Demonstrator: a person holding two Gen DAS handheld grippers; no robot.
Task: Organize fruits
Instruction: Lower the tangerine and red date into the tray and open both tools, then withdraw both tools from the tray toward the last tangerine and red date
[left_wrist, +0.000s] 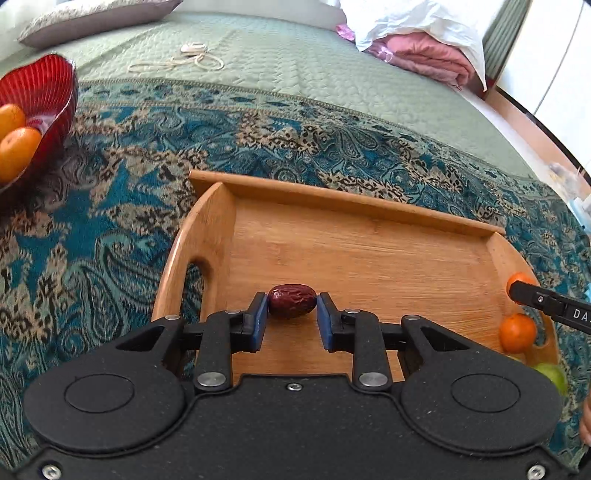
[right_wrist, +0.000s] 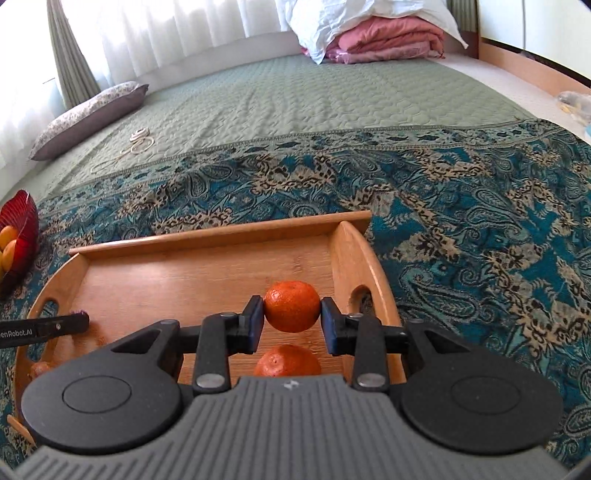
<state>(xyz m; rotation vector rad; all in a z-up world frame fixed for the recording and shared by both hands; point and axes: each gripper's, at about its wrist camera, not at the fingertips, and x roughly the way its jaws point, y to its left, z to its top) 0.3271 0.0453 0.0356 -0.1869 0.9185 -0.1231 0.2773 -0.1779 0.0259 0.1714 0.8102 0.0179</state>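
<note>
Left gripper (left_wrist: 291, 319) clasps a red date (left_wrist: 292, 300) low over the wooden tray (left_wrist: 343, 201) | right gripper (right_wrist: 291, 321) pinches a mandarin (right_wrist: 291, 311); second mandarin (right_wrist: 287, 361) half hidden beneath | red bowl (left_wrist: 55, 79) of oranges cropped at frame edge

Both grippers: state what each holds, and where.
Left gripper clamps the red date by its two ends. Right gripper clamps a tangerine across its sides.
</note>
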